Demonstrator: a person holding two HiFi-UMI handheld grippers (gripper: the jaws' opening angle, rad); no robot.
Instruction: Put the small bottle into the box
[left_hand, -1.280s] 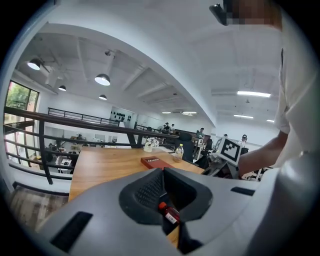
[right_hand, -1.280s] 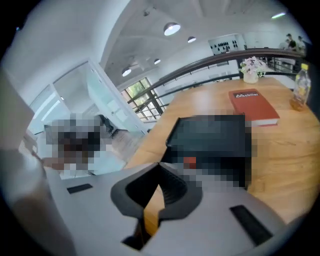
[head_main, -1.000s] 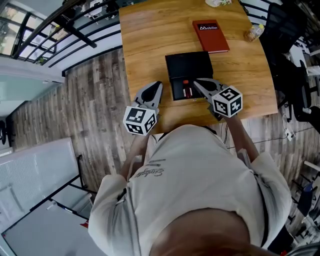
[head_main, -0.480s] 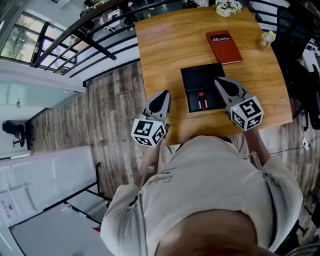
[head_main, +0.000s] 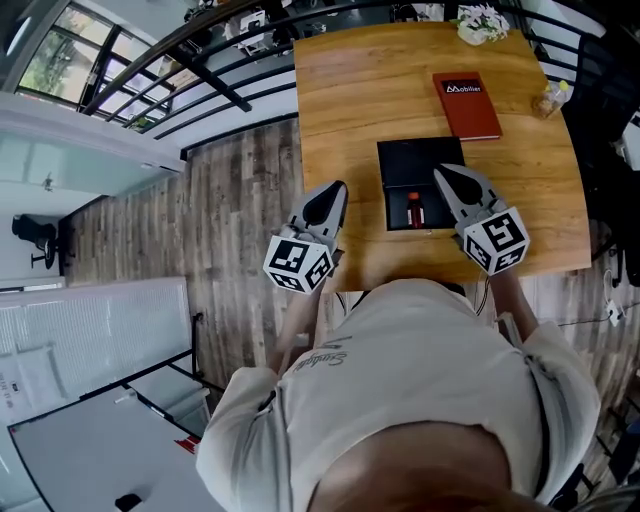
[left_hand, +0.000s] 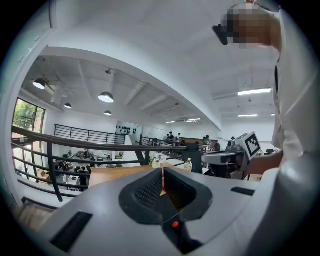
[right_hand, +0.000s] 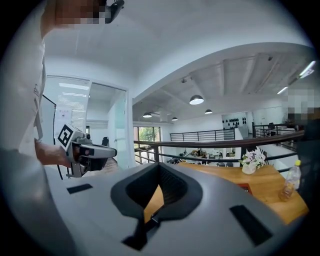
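Right gripper (head_main: 441, 173), left gripper (head_main: 338, 186) higher, fingers together, empty; boxed small bottle (head_main: 414, 212) only overhead

Bare worktop (head_main: 340, 110) lies open left of the black box (head_main: 420, 160); a red book (head_main: 467, 105) lies just beyond it.

a red book (head_main: 466, 104) lies flat on the wooden table (head_main: 345, 110). white flowers (head_main: 482, 22) and a drink bottle (head_main: 551, 97) stand near its edges.

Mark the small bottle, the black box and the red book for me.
small bottle (head_main: 414, 211): head view, middle of its body.
black box (head_main: 420, 162): head view, bare upper half.
red book (head_main: 468, 108): head view, centre of its cover.
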